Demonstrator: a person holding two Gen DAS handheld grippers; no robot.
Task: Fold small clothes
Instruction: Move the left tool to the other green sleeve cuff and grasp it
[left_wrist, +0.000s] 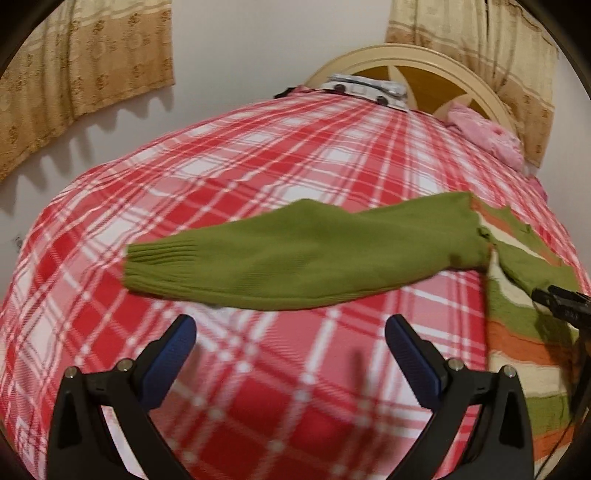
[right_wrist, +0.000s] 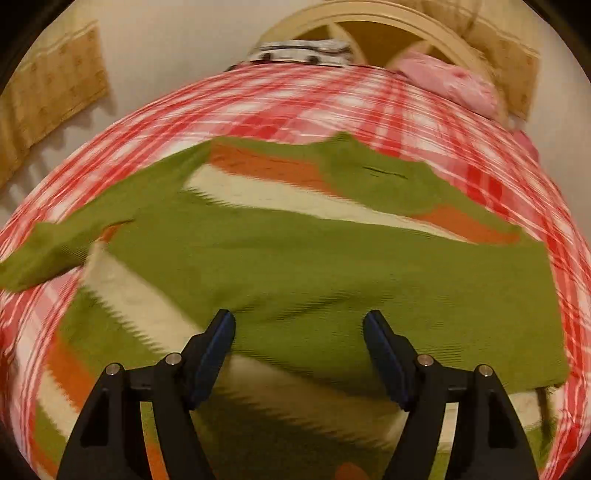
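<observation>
1. One striped sweater (right_wrist: 295, 258) lies flat on the plaid bed (left_wrist: 258, 166), so I can fold it.
2. Its right sleeve (right_wrist: 406, 295) is already laid across the body; the left sleeve (left_wrist: 295, 258) still stretches out left.
3. My left claw (left_wrist: 290, 354) and right claw (right_wrist: 299, 354) are both spread apart, holding nothing.

Sweater (right_wrist: 295, 258) flat on bed (left_wrist: 258, 155), sleeve (left_wrist: 288, 254) outstretched leftward, pillow (left_wrist: 484, 136) behind.
</observation>
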